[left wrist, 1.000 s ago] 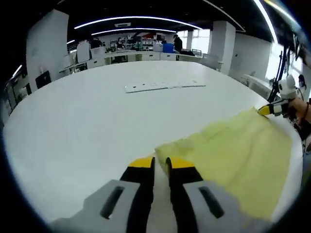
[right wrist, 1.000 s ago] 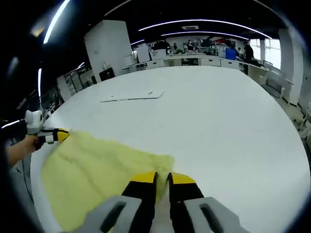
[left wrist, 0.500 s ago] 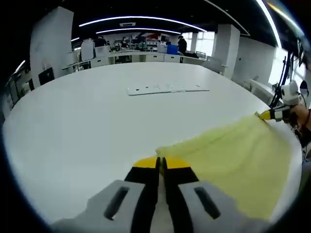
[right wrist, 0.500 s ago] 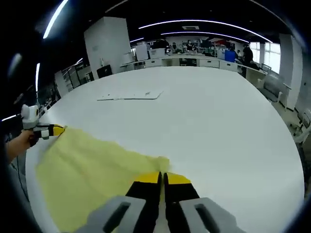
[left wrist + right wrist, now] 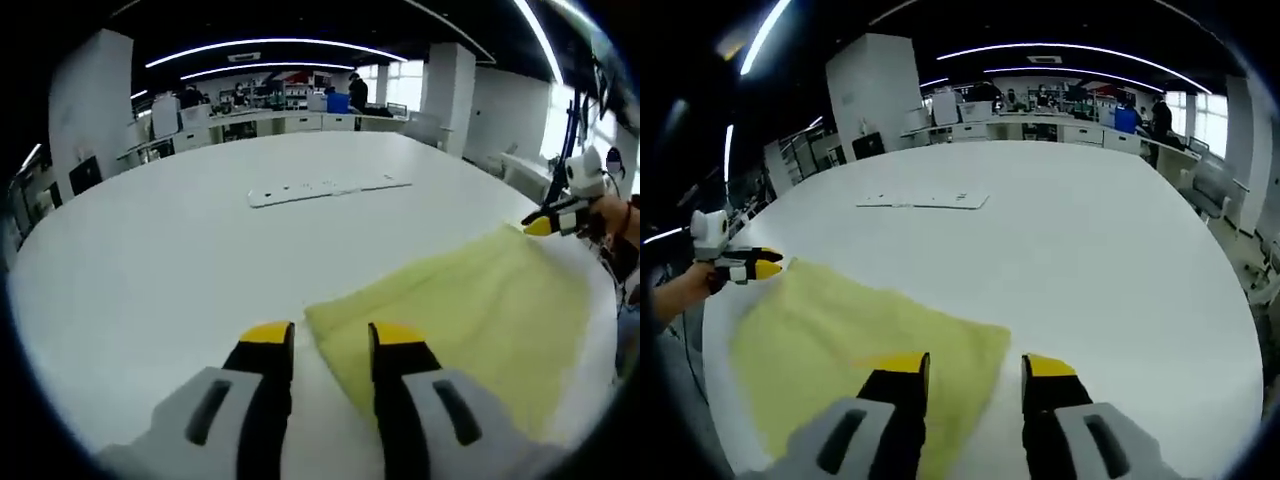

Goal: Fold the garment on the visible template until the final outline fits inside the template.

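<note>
1. Nearest the camera in the left gripper view, the left gripper (image 5: 330, 335) is standing with its yellow-tipped jaws spread wide, gripping nothing; a corner of the yellow garment (image 5: 470, 320) is lying between the tips.
2. Nearest the camera in the right gripper view, the right gripper (image 5: 975, 368) is likewise holding its jaws wide apart, with the opposite corner of the garment (image 5: 850, 345) lying between and just ahead of the tips.
3. Across the near part of the white worktop (image 5: 180, 240), the garment is lying spread flat, close to the edge.
4. At the garment's far corner in the left gripper view, the right gripper (image 5: 542, 226) is showing beside a person's hand (image 5: 612, 215).
5. At the garment's far corner in the right gripper view, the left gripper (image 5: 762, 266) is showing with a hand (image 5: 685, 290) behind it.
6. Farther out on the worktop, well apart from the garment, a flat white template (image 5: 325, 187) (image 5: 925, 201) is lying.
7. Beyond the worktop, desks and a white pillar are standing under long ceiling lights.
</note>
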{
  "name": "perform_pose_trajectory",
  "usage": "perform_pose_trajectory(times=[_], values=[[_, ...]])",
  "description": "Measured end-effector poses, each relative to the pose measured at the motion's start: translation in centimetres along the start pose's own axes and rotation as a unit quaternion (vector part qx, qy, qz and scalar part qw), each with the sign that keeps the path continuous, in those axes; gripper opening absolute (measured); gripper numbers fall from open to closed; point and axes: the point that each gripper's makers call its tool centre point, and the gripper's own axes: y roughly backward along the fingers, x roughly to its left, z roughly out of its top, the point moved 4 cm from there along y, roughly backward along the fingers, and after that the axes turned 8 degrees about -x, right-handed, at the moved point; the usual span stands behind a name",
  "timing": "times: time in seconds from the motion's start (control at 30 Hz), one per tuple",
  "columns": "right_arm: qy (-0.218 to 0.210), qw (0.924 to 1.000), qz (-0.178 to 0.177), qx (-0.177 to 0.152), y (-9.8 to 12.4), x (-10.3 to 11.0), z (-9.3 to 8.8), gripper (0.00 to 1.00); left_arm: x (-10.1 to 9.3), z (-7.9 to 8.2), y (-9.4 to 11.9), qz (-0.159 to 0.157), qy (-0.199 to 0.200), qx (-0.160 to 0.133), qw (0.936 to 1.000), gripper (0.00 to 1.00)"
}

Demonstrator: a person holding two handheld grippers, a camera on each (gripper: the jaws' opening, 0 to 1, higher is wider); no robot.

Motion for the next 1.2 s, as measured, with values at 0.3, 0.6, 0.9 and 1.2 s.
perform_pose_trajectory(times=[0.3, 0.6, 0.9, 1.2], values=[[0.01, 0.999, 0.043, 0.007, 3.4, 2.4, -0.4, 0.62, -0.8, -0.6, 3.9, -0.032, 0.019, -0.012, 0.9992, 0.48], [0.022, 0.9976, 0.064, 0.014, 6.8, 4.6, -1.4, 0.63, -2.2, -1.4, 7.7, -0.055, 0.013, -0.014, 0.9983, 0.49], [0.022, 0.9969, 0.07, 0.029, 9.6, 6.0, -3.8, 0.61, -4.2, -2.9, 10.2, -0.074, 0.011, -0.006, 0.9972, 0.45], [0.024, 0.9952, 0.081, 0.051, 11.5, 7.2, -6.1, 0.55, -5.6, -5.5, 11.4, -0.084, 0.001, 0.024, 0.9962, 0.4]])
